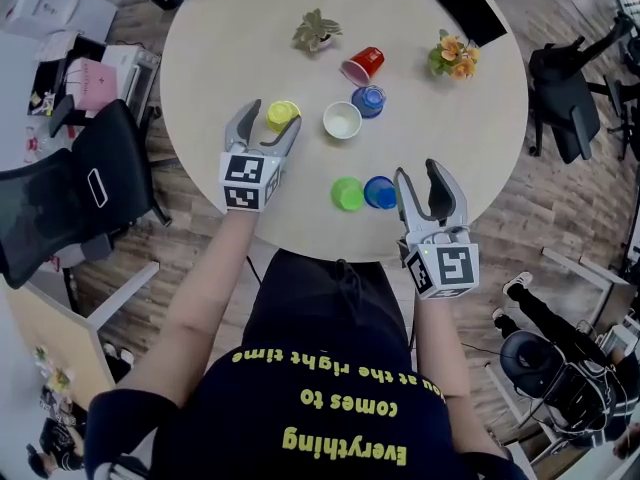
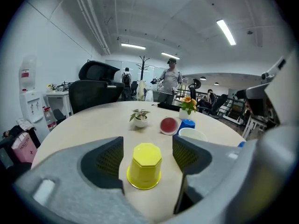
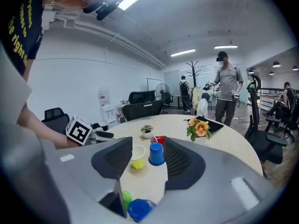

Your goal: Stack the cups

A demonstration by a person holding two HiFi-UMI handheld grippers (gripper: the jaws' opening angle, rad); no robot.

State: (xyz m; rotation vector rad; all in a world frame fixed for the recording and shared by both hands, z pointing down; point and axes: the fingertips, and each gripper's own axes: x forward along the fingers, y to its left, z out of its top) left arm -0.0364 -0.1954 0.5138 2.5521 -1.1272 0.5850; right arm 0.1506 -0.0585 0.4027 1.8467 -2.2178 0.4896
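Observation:
A yellow cup [image 1: 283, 115] [image 2: 145, 166] stands upside down on the round table [image 1: 250, 28], between the jaws of my left gripper [image 1: 270, 117] [image 2: 147, 146]. Those jaws are open, with a gap on each side of the cup. A cream cup [image 1: 342, 120] [image 3: 138, 157] stands upright beside an upside-down blue cup [image 1: 368, 100] [image 3: 156, 154]. A red cup [image 1: 363, 65] [image 2: 168, 125] lies on its side farther back. My right gripper [image 1: 418, 172] [image 3: 147, 149] is open and empty, just right of a green cup [image 1: 348, 194] [image 3: 125, 199] and another blue cup [image 1: 380, 192] [image 3: 138, 209].
A small potted plant [image 1: 316, 30] and a pot of orange flowers [image 1: 455, 56] stand at the table's far side, with a flat black item [image 1: 465, 3] behind. Office chairs [image 1: 80, 198] surround the table. People stand in the background of both gripper views.

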